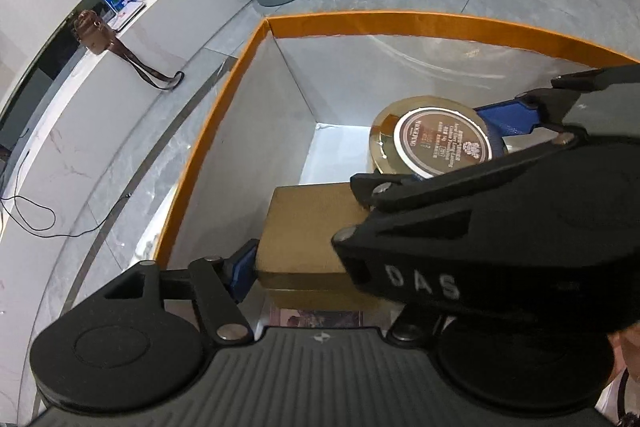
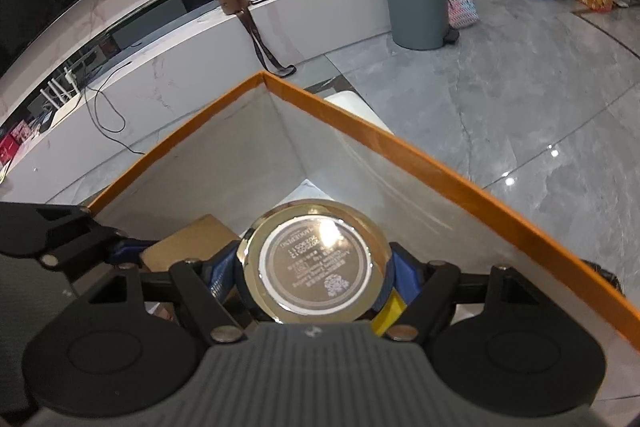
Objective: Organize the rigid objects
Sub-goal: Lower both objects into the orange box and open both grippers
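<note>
Right gripper [image 2: 310, 277] pinches our round tin [image 2: 316, 263] flat inside the orange box [image 2: 440, 163]; left gripper [image 1: 304, 247], spread, straddles the carton [image 1: 308, 227] just beside it.

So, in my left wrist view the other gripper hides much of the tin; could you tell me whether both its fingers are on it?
Observer: Yes, the right gripper has a blue finger against each side of the round tin.
Operator: Is the tin clear of the box wall behind that gripper?
Observer: It seems so; bare white wall shows between the tin and the orange-rimmed box edge there.
</note>
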`<action>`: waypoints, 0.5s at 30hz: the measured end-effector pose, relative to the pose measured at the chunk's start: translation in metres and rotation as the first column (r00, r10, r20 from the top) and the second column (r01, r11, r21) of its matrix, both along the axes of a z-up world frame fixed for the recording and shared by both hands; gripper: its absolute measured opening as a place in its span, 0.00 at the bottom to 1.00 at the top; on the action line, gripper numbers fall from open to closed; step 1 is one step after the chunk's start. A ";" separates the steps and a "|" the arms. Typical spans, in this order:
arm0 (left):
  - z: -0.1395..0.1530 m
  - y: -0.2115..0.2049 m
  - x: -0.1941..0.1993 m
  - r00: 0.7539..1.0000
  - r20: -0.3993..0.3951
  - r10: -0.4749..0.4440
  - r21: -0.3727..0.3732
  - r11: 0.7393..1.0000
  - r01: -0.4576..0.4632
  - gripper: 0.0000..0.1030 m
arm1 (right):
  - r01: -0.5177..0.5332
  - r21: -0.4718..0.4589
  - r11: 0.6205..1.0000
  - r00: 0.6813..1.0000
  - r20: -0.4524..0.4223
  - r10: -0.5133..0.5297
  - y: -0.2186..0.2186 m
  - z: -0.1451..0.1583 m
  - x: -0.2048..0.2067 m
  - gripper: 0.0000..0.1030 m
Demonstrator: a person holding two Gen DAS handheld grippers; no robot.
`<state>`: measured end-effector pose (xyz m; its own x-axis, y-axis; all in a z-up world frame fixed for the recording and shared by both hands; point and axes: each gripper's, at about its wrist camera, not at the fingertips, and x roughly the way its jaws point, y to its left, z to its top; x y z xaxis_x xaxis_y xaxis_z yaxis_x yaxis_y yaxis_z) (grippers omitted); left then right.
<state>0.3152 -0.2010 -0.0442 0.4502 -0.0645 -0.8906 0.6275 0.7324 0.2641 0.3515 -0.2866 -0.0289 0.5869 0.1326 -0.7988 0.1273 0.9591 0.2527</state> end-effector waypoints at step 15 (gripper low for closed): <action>0.003 0.001 -0.004 0.999 0.036 -0.005 0.020 1.000 0.004 0.78 | 0.050 0.105 0.993 0.999 0.013 -0.051 -0.010 0.010 -0.003 0.77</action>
